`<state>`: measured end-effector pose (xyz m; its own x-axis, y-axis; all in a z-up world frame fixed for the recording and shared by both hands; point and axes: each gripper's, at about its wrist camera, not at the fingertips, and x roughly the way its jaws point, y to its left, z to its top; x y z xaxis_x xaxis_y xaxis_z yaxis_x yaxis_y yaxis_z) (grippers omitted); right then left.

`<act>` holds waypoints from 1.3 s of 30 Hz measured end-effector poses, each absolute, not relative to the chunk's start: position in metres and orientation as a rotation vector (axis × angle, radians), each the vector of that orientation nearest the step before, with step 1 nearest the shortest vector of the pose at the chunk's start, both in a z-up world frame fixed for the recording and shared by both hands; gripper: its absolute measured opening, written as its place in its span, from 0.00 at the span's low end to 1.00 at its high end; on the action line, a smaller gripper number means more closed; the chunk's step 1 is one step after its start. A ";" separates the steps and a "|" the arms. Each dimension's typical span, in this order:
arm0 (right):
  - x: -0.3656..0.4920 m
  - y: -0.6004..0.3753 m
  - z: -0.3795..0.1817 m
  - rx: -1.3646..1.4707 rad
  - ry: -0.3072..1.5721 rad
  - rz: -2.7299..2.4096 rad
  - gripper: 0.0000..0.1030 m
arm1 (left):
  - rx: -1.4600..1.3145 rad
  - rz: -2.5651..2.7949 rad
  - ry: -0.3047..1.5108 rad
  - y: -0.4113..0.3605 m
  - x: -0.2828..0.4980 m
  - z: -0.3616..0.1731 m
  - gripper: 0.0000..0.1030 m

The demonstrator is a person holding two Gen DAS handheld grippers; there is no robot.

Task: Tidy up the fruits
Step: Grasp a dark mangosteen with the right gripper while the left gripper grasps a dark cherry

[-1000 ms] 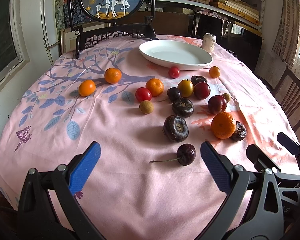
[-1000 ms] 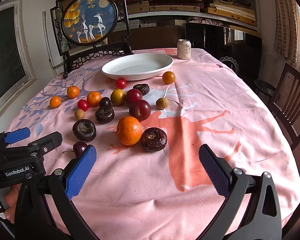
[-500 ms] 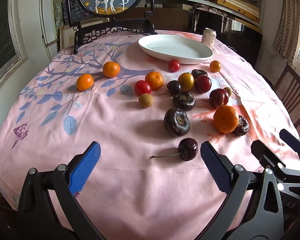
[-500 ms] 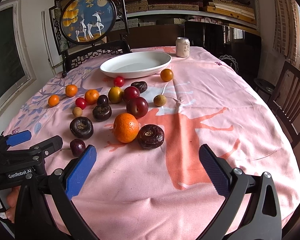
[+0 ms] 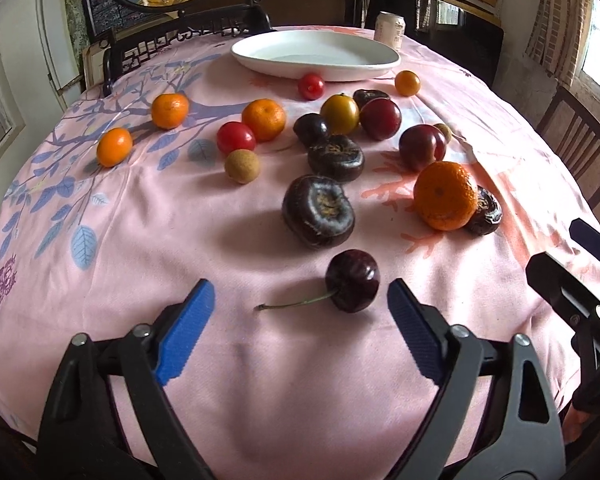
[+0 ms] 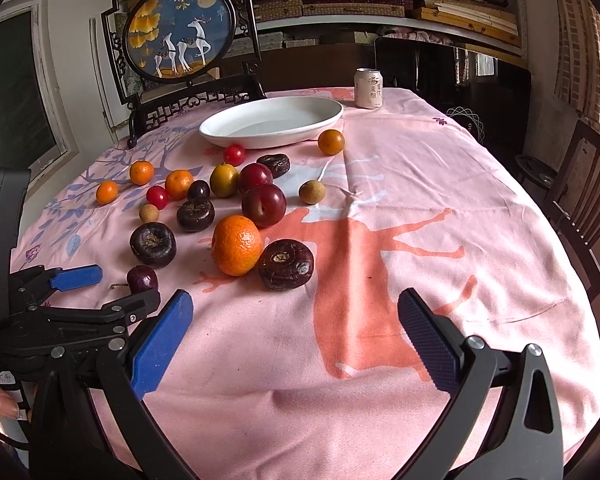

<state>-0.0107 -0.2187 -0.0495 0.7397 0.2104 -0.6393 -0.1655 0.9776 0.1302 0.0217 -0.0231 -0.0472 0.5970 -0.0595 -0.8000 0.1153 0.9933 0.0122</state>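
Several fruits lie loose on the pink tablecloth. A dark cherry with a stem lies nearest, just ahead of my open, empty left gripper; it also shows in the right wrist view. Beyond it are dark water chestnuts, a large orange, plums, small oranges and red tomatoes. A white oval plate stands empty at the far side. My right gripper is open and empty, near the orange and a water chestnut.
A drink can stands behind the plate. A round deer painting on a black stand sits on a dark chair at the table's far edge. A wooden chair stands at the right. The left gripper shows in the right wrist view.
My left gripper has moved forward and lower toward the cherry, which now lies close between its fingertips. My right gripper has edged slightly forward.
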 end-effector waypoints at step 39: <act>0.151 -0.194 0.016 -0.085 0.689 0.387 0.38 | 0.057 -0.177 0.846 -0.019 0.200 0.053 0.27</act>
<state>0.1507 -0.1936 0.0160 0.7039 0.3198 -0.6343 -0.3755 0.9255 0.0500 0.2001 -0.0192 0.0531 0.6494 -0.1334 -0.7486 0.1785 0.9837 -0.0204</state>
